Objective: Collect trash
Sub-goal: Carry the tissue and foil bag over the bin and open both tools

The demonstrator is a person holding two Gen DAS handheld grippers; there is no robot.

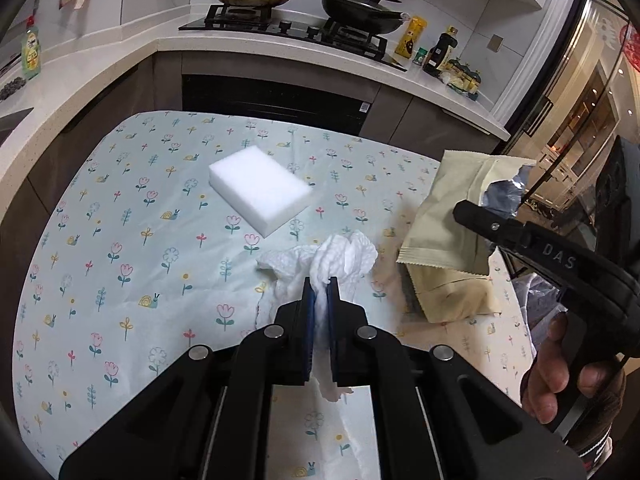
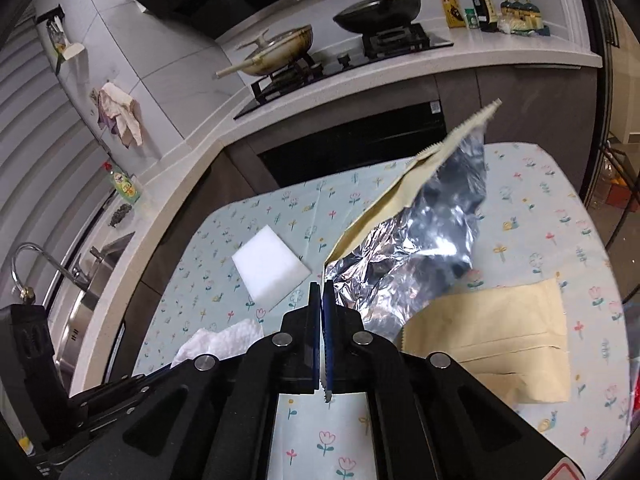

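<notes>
My left gripper is shut on a crumpled white paper towel that still rests on the flowered tablecloth. My right gripper is shut on the edge of a torn beige snack bag with a silver foil lining and holds it lifted above the table. In the left wrist view this bag hangs at the right from the right gripper. A second beige bag lies flat on the table under it. The towel shows at lower left in the right wrist view.
A white sponge block lies on the table beyond the towel. Behind the table runs a kitchen counter with a stove, two pans and bottles. A sink with a faucet is at the left.
</notes>
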